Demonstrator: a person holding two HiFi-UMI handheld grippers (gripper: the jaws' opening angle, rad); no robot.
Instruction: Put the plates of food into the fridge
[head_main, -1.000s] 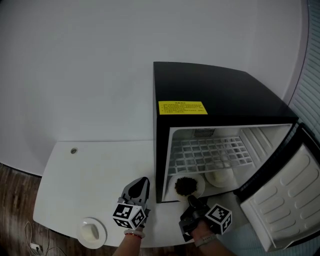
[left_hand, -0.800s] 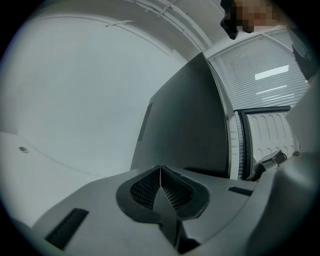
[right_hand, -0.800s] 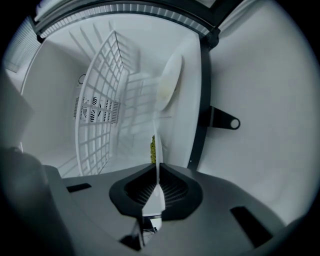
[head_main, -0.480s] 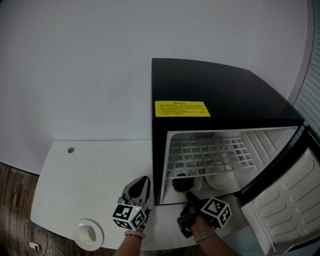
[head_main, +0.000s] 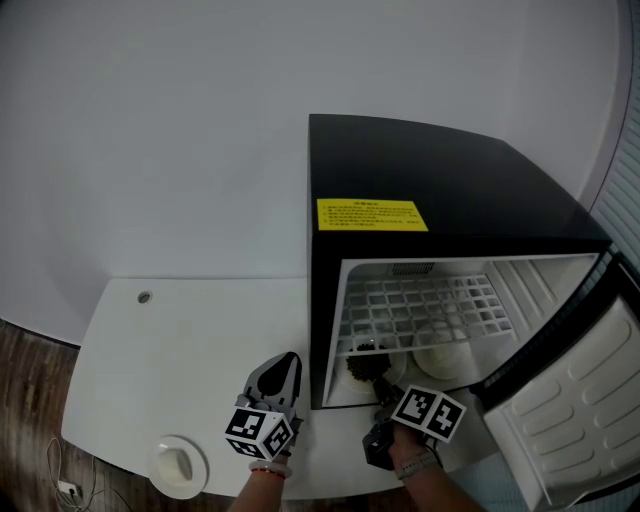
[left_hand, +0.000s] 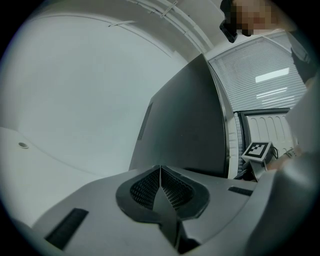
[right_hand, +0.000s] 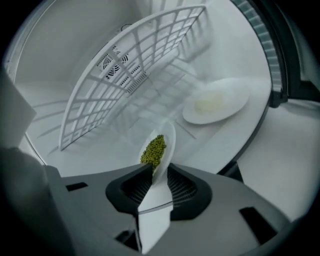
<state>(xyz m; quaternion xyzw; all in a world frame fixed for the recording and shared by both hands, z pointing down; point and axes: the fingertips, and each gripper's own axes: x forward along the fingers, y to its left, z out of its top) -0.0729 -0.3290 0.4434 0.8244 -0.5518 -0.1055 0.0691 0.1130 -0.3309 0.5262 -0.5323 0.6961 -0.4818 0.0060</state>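
Observation:
A white plate of green beans (right_hand: 157, 145) lies on the floor of the open black fridge (head_main: 450, 190), under its wire shelf (head_main: 420, 300); in the head view the plate of beans (head_main: 372, 368) sits at the left of the floor. My right gripper (right_hand: 159, 170) reaches in, with the plate's near rim between its jaws. The jaws have just been opening, and a thin gap shows beside the rim. A second plate (right_hand: 215, 104) with pale food lies further right. My left gripper (left_hand: 160, 170) is shut on nothing, and it rests over the table left of the fridge (head_main: 283, 365).
The fridge door (head_main: 570, 400) hangs open at the right. The fridge stands on a white table (head_main: 180, 340), which has a small hole (head_main: 145, 297) at the back left and a round white object (head_main: 180, 462) near its front left edge.
The right gripper has rolled and pushed a little into the fridge with the bean plate. Its jaws have parted slightly around the rim. The left gripper has stayed put.

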